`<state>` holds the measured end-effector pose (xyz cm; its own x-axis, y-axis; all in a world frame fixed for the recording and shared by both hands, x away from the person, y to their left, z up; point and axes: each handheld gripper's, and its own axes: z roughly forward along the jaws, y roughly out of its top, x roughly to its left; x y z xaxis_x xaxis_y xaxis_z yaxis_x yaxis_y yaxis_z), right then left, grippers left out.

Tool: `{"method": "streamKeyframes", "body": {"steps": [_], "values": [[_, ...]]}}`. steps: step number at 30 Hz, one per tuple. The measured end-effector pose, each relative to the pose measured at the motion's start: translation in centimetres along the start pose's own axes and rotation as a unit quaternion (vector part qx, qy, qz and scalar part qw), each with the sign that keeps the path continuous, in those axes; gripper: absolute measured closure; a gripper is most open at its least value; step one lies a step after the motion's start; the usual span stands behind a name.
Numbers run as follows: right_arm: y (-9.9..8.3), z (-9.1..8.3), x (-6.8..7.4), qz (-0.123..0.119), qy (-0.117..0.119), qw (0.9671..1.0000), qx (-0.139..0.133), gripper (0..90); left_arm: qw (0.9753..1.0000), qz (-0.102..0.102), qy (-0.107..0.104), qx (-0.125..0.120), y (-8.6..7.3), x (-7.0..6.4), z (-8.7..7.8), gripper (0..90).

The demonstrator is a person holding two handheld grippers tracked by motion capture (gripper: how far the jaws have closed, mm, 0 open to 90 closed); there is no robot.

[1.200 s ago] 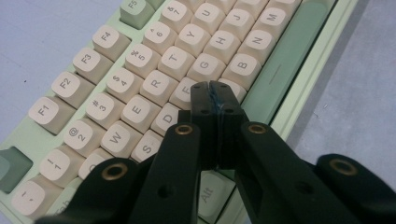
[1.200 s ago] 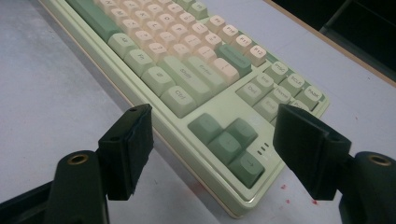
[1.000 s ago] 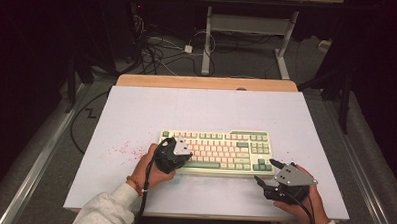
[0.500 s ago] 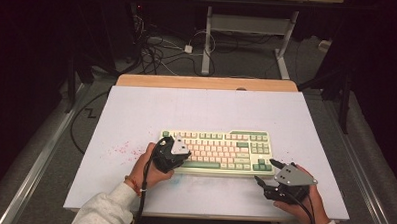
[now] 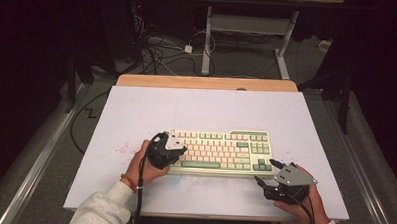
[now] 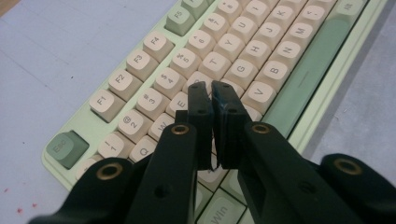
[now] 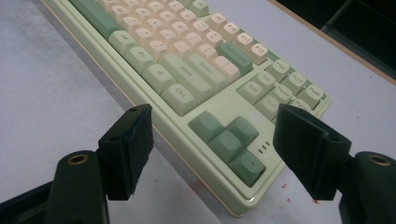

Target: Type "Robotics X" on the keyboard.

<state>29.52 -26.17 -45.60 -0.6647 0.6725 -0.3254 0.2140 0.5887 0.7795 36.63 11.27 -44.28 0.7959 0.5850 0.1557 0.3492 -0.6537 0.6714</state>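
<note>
Left gripper (image 6: 212, 91) barely shifted, jaws closed over keyboard (image 5: 220, 150) keys; right gripper (image 7: 212, 149) unmoved, wide open, empty.

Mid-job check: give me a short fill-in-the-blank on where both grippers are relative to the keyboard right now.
1. The left gripper has its jaws ____ above the keys.
2. The right gripper has its jaws ____, near the arrow keys.
3. The keyboard lies on a ____ table.
4. The spacebar is coloured ____.

Missing words: shut; open; white; green
</note>
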Motion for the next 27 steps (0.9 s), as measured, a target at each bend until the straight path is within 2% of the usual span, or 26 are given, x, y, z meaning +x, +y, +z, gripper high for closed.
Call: {"method": "streamKeyframes", "body": {"steps": [13, 27], "values": [[0.0, 0.1, 0.0, -0.002, 0.003, 1.0000, 0.003, 29.1, 0.9998, -0.009, 0.002, 0.015, -0.4, 0.7, 0.7, 84.5], [0.0, 0.1, 0.1, -0.002, 0.003, 1.0000, 0.003, 29.2, 0.9997, -0.008, 0.004, 0.024, -0.5, 0.8, 1.1, 84.3]]}}
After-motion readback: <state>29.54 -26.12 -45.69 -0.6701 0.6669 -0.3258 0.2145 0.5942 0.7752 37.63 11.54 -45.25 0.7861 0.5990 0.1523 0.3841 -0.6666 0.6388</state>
